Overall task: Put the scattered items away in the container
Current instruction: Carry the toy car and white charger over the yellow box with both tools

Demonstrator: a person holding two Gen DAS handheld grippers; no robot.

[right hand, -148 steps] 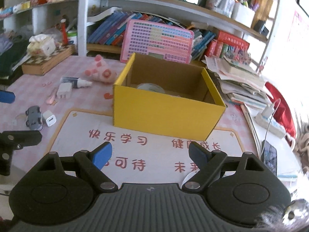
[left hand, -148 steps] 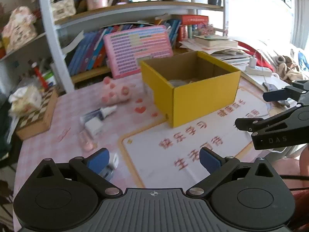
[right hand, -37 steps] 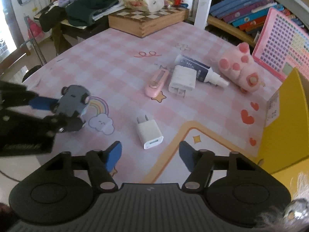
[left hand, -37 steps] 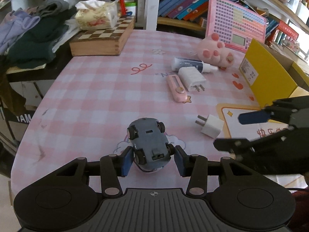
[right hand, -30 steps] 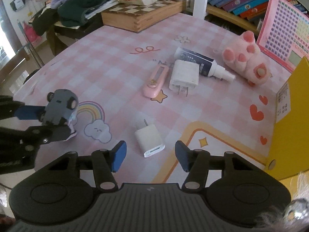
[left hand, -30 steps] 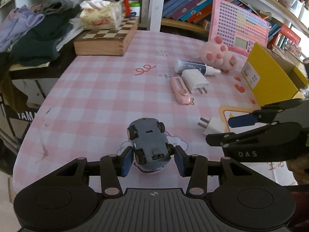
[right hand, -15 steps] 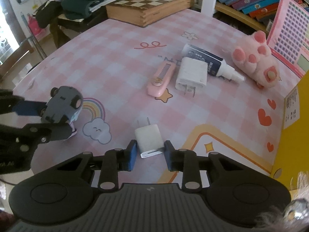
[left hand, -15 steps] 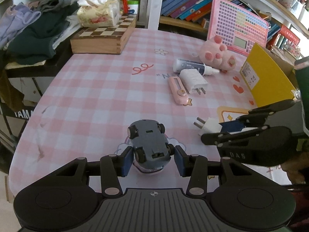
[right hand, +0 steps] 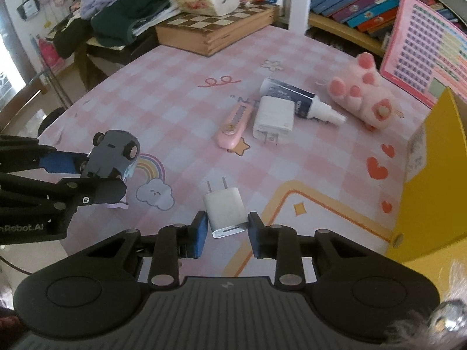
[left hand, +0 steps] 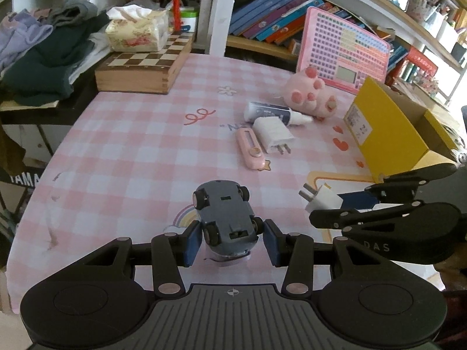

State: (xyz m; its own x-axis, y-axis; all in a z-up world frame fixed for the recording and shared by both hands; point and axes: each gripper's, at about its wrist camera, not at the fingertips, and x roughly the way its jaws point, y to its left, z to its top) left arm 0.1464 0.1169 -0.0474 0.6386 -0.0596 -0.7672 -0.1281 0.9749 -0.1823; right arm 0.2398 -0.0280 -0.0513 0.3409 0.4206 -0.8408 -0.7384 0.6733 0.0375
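Observation:
My left gripper (left hand: pixel 230 242) is shut on a grey toy car (left hand: pixel 226 214), held upside down above the pink checked table (left hand: pixel 122 157); the car also shows in the right wrist view (right hand: pixel 112 154). My right gripper (right hand: pixel 226 232) is shut on a small white plug charger (right hand: pixel 224 211), which also shows in the left wrist view (left hand: pixel 322 199). The yellow cardboard box (left hand: pixel 388 131) stands at the right. On the table lie a pink cutter (right hand: pixel 235 127), a larger white charger (right hand: pixel 274 116), a dark tube (right hand: pixel 294 99) and a pink plush paw (right hand: pixel 362 96).
A wooden chess box (left hand: pixel 143 68) with a tissue pack sits at the back left beside piled clothes (left hand: pixel 41 49). A pink toy tablet (left hand: pixel 343 49) leans on the bookshelf. A white mat with an orange border (right hand: pixel 318 213) lies by the box.
My right gripper has closed on the small white charger and holds it. My left gripper keeps the toy car and has lifted it slightly.

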